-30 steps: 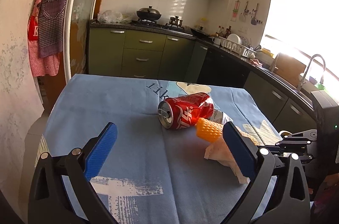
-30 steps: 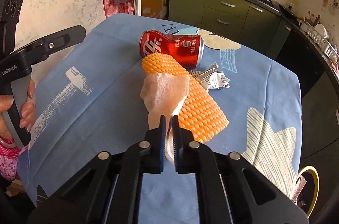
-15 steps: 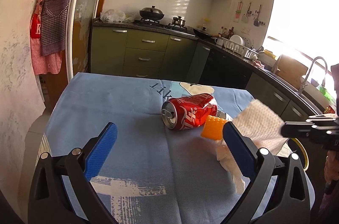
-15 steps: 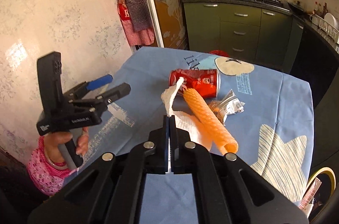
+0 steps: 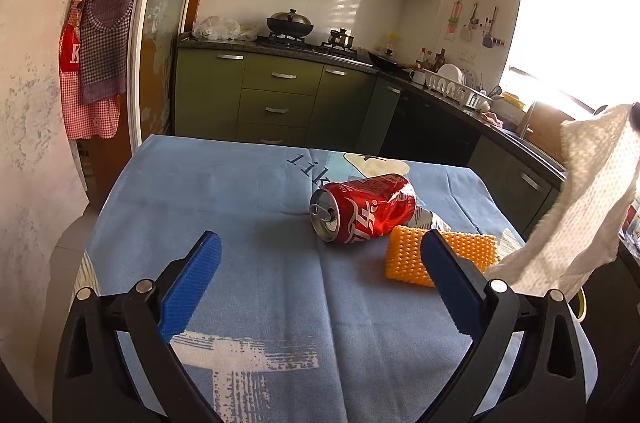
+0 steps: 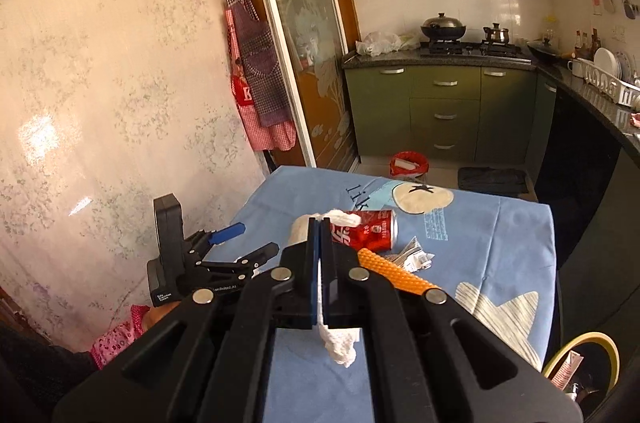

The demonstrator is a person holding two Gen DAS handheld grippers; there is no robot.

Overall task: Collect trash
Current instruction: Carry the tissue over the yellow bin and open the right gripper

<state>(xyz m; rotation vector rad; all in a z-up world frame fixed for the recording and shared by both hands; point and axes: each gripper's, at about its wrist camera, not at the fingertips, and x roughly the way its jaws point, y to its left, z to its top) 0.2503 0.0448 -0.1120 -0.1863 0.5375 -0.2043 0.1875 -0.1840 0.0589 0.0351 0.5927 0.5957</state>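
My right gripper (image 6: 320,223) is shut on a white paper towel (image 6: 340,345) and holds it high above the table's right side; the towel hangs in the left wrist view (image 5: 588,207) too. A crushed red cola can (image 5: 360,211) lies on its side on the blue tablecloth (image 5: 248,263), beside an orange bumpy sponge (image 5: 408,255) and a crumpled silver wrapper (image 6: 414,257). My left gripper (image 5: 320,279) is open and empty, low over the cloth, short of the can. The can (image 6: 372,233) and sponge (image 6: 392,273) lie below the right gripper.
A yellow-rimmed bin (image 6: 584,363) with a wrapper in it stands at the table's right. A red bin (image 6: 408,163) sits on the floor beyond the table. Green kitchen cabinets (image 5: 280,103) and a counter run behind and right. A wall is on the left.
My right gripper has lifted the paper towel off the sponge and carried it up and to the right. The sponge now lies uncovered. My left gripper has barely moved.
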